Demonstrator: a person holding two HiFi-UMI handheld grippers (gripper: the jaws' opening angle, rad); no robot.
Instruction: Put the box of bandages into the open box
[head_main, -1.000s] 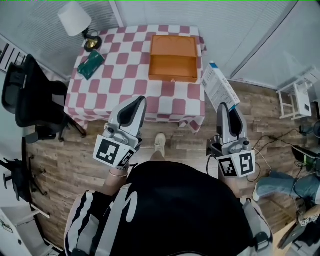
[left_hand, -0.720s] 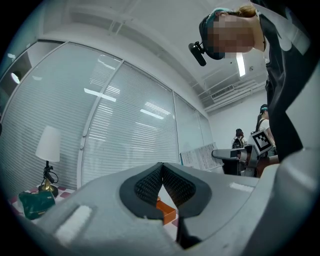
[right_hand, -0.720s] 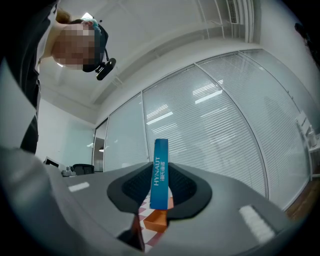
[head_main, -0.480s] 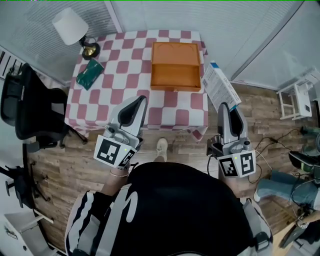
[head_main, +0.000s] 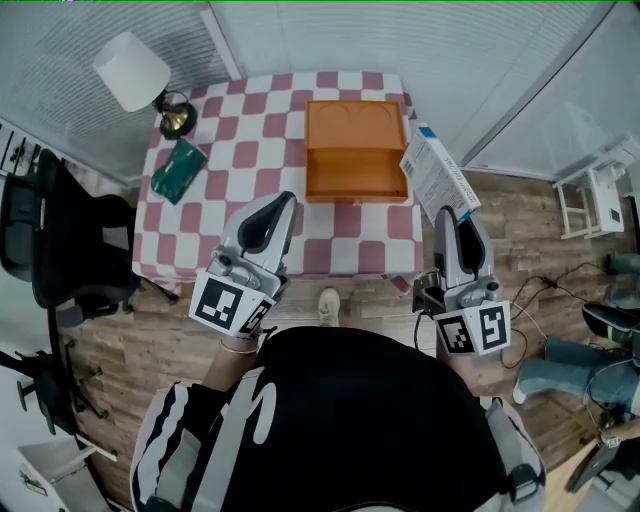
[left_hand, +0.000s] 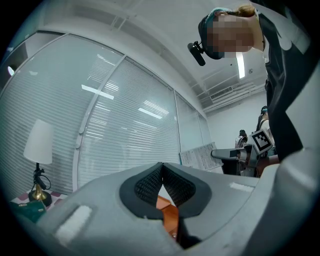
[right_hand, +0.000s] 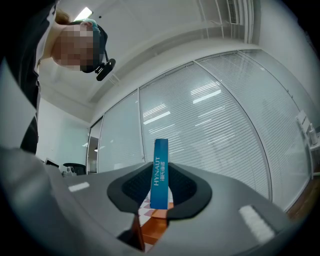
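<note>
The open orange box (head_main: 355, 150) lies on the checkered table (head_main: 240, 150), far side, right of the middle. My right gripper (head_main: 451, 213) is shut on the box of bandages (head_main: 437, 173), a white and blue carton that sticks up out of the jaws, off the table's right edge. In the right gripper view the carton's blue edge (right_hand: 160, 167) stands upright between the pads (right_hand: 134, 187), with the orange box (right_hand: 156, 226) below it. My left gripper (head_main: 276, 206) hovers over the table's near edge, shut and holding nothing; its pads (left_hand: 150, 182) meet at the tips, and the orange box (left_hand: 170, 214) shows beyond.
A white lamp (head_main: 132, 72) and a green packet (head_main: 180, 170) are at the table's left side. A black office chair (head_main: 50, 235) stands left of the table, a white rack (head_main: 590, 195) at the right. Glass walls with blinds close off the far side.
The table and the orange box have come nearer and lower in the head view as the person walks up. Both grippers keep their grip and their place in the view.
</note>
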